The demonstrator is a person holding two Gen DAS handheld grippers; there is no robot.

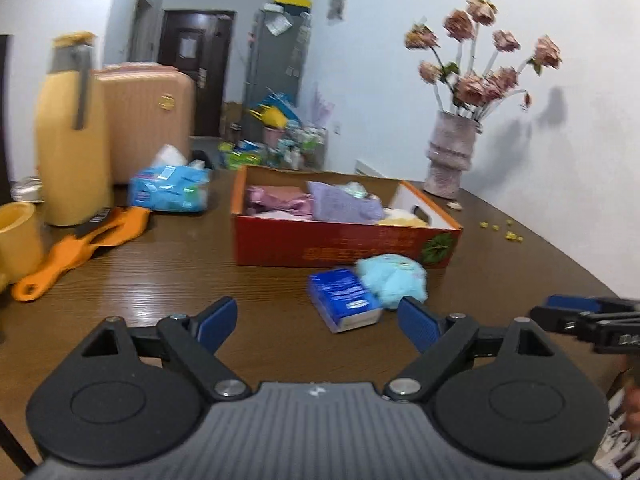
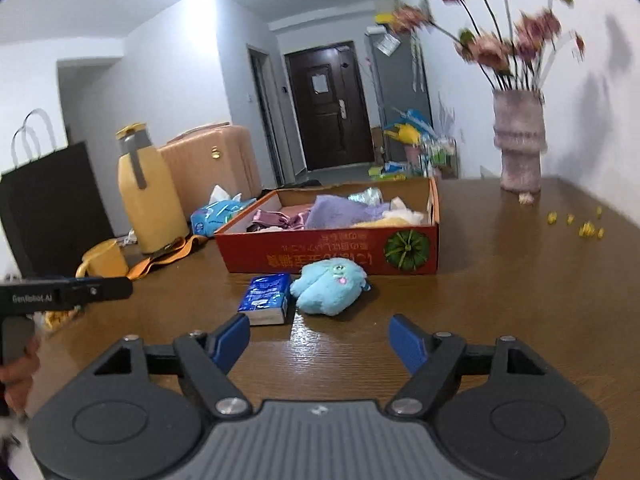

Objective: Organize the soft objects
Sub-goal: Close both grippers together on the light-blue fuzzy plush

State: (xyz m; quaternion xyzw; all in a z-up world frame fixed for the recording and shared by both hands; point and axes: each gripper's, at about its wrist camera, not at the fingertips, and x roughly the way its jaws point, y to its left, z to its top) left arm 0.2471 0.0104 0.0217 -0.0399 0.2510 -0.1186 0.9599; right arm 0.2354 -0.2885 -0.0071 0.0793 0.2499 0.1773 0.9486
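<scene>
Above the brown wooden surface, the left hand-held gripper and the right hand-held gripper both hang released, jaws spread and holding nothing. Just ahead of them lie a blue tissue pack and a light blue plush toy, touching. Behind these stands a red cardboard box filled with soft cloths.

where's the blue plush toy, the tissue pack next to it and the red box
blue plush toy [image 2: 328, 286], right wrist view, body middle
tissue pack [image 2: 266, 294], right wrist view, top face
red box [image 2: 320, 256], right wrist view, front wall
</scene>
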